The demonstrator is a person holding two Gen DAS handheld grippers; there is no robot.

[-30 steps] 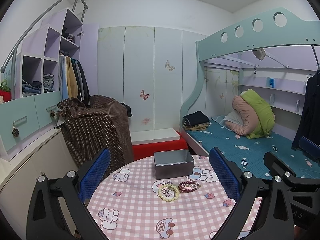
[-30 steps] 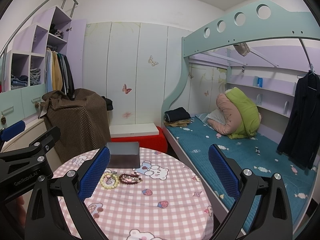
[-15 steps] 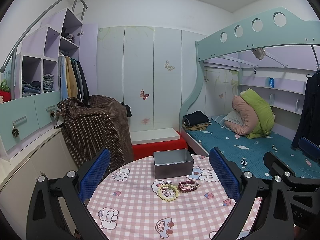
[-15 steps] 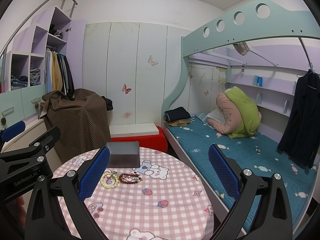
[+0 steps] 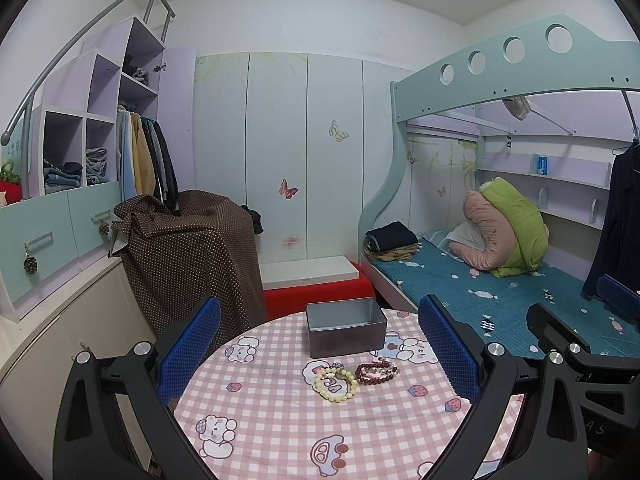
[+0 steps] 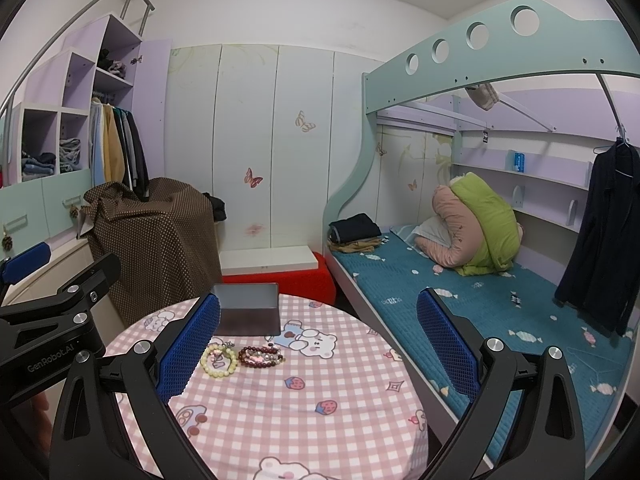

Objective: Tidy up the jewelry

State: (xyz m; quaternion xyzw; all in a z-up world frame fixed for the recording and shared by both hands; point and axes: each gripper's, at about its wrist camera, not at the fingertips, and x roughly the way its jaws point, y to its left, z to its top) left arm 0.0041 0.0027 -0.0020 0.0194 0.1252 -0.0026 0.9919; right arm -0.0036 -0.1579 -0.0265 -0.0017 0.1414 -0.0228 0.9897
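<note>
Bracelets [image 5: 356,376] touching, beside tin [image 5: 346,332] on worktop [image 5: 280,420] | left tool [image 5: 318,354], right tool [image 6: 318,354] wide open, empty | risk: snagging both strands, beads rolling off edge.

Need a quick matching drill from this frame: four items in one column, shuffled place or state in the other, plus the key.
Items
1. grey rectangular metal tin
2. pale yellow bead bracelet
3. dark red bead bracelet
4. left gripper

Places or states
A. open, raised over the table, holding nothing
B. open-topped, at the far side of the pink checked tablecloth
C. flat on the cloth, right one of the pair
D. flat on the cloth, left one of the pair

Pairs: 1-B, 2-D, 3-C, 4-A
</note>
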